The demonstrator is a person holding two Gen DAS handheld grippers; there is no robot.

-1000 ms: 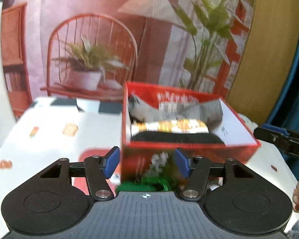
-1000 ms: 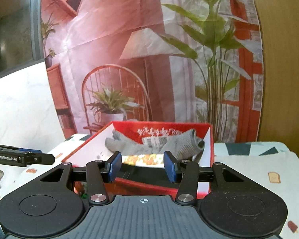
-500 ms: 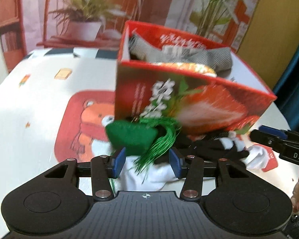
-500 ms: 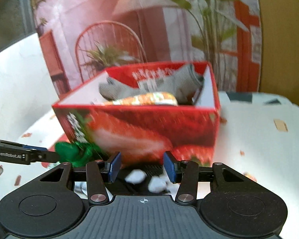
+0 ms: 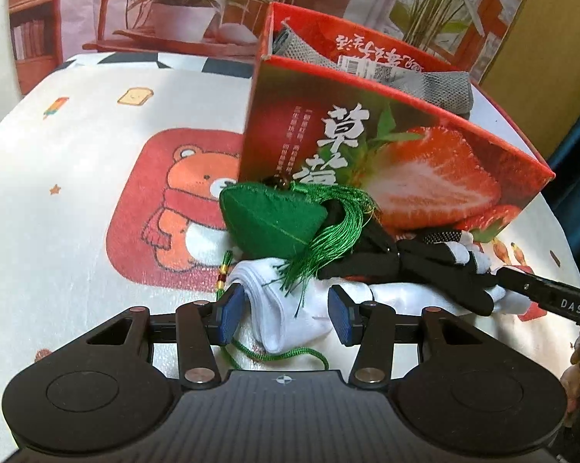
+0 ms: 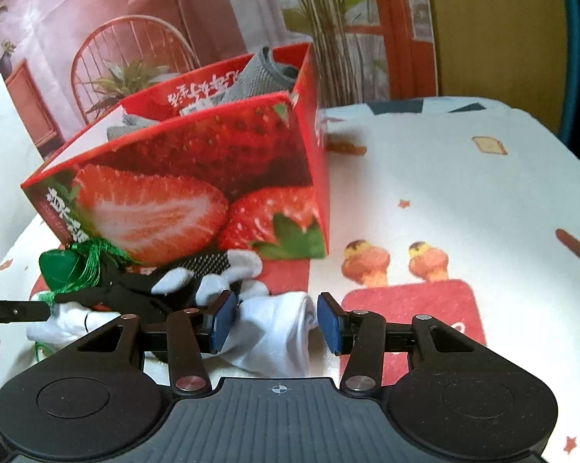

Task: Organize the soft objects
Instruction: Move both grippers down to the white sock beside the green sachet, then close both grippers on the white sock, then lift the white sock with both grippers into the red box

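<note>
The landmark is the red cardboard box printed with strawberries (image 5: 398, 162), standing open-topped on the white cartoon-print tablecloth (image 5: 77, 146). Just in front of its printed wall lies the pile of soft things: a green stuffed fabric pouch with a green tassel (image 5: 270, 220), black-and-white gloves (image 5: 436, 258) beside it, and a folded white sock (image 5: 274, 308) nearest the cameras. A grey knitted sock (image 5: 440, 85) with a paper label already lies inside the box, draped over its rim.

The left gripper (image 5: 286, 314) points at the near-left end of the pile, its 2 blue pads spread with the white sock's fold and a thin green cord (image 5: 274, 355) between them; the left pad sits close to the sock, but no pinch shows. The right gripper (image 6: 276, 322) stands at the near-right end, pads spread either side of the white sock's (image 6: 282, 332) other end, not pressing it.

Left of the box the cloth lies bare out to the table's rounded edge; right of the box there is likewise broad bare cloth.

Only the left view shows the bear print (image 5: 197, 200) and the cord; only the right view shows the box's right side wall (image 6: 317, 146) and the ice-cream print (image 6: 398, 266). Each view catches the other gripper's finger tip at its margin.
</note>
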